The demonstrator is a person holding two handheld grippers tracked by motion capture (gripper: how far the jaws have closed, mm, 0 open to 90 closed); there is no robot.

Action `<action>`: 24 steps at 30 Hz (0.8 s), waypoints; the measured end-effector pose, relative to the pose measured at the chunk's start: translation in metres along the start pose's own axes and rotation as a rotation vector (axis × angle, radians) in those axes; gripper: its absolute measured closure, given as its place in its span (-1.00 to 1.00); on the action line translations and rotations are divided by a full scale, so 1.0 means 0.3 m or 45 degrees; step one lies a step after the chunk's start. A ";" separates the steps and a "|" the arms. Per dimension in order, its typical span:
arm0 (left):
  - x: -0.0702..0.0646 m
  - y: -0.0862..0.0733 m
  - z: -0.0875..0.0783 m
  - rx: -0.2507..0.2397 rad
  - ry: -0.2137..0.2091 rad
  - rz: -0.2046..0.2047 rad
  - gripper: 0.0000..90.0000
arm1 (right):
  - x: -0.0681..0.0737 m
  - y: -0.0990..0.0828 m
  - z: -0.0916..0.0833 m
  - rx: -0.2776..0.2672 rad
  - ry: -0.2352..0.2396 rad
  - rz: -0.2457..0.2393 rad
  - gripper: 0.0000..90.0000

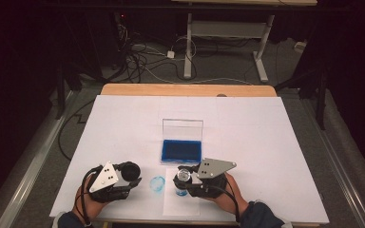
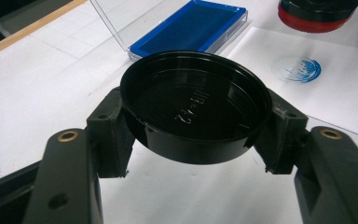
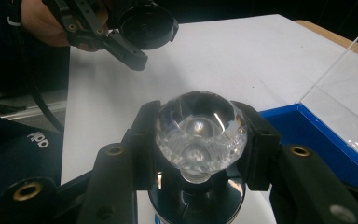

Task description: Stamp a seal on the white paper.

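The left tool [image 2: 193, 135] grips the black cap [image 2: 195, 105] aside, freeing the right tool [image 3: 200, 140], clamped on the stamp's knob [image 3: 200, 133], to print blue marks [image 1: 157, 183].

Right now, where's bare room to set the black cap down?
Widest free patches: the white sheet left of the open ink pad case, and the stretch right of it toward the table's right edge. The strip behind the case is bare too. Crowded: the front middle, where the blue stamp print, the stamp in the right gripper and the left gripper with the black cap sit close.
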State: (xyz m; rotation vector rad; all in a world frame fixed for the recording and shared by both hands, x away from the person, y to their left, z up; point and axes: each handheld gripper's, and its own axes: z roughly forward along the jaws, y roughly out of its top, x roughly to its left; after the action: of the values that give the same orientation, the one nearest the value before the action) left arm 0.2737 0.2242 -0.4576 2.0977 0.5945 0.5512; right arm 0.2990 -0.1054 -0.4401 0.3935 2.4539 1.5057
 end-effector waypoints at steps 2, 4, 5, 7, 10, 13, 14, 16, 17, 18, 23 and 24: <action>0.001 0.000 0.001 0.000 -0.001 0.001 -0.20 | 0.001 -0.010 0.011 0.013 0.001 -0.002 0.26; 0.001 0.000 0.000 0.000 -0.001 0.001 -0.20 | -0.001 -0.025 0.026 0.020 0.011 0.001 0.26; 0.000 0.000 0.000 0.000 -0.002 0.002 -0.20 | -0.002 -0.033 0.034 0.029 0.012 0.007 0.26; 0.001 0.000 0.000 0.000 -0.002 0.002 -0.20 | -0.002 -0.050 0.050 0.044 0.023 0.008 0.26; 0.002 0.000 -0.002 -0.003 -0.001 -0.001 -0.20 | 0.000 -0.067 0.066 0.067 0.033 0.017 0.26; 0.002 -0.001 -0.001 0.000 -0.001 -0.001 -0.20 | 0.006 -0.073 0.076 0.085 0.040 -0.001 0.26; 0.002 -0.001 -0.001 0.000 -0.003 -0.001 -0.20 | 0.007 -0.075 0.078 0.087 0.039 0.001 0.26; 0.002 -0.001 -0.001 0.001 -0.002 0.001 -0.20 | 0.006 -0.077 0.080 0.090 0.039 0.000 0.26; 0.002 -0.001 -0.001 0.000 -0.002 0.000 -0.20 | 0.006 -0.079 0.081 0.094 0.037 0.000 0.26; 0.002 -0.001 -0.001 0.000 -0.003 0.000 -0.20 | 0.003 -0.081 0.081 0.095 0.037 0.000 0.26; 0.003 -0.001 0.000 0.003 -0.003 0.001 -0.20 | 0.004 -0.088 0.081 0.108 0.043 0.003 0.26; 0.003 -0.001 0.000 0.004 -0.003 0.002 -0.20 | 0.006 -0.089 0.083 0.113 0.040 0.000 0.26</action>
State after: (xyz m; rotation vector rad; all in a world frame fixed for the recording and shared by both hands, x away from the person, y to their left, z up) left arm 0.2742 0.2249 -0.4577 2.1016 0.5928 0.5491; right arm 0.3028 -0.0958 -0.4752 0.3885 2.5514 1.4171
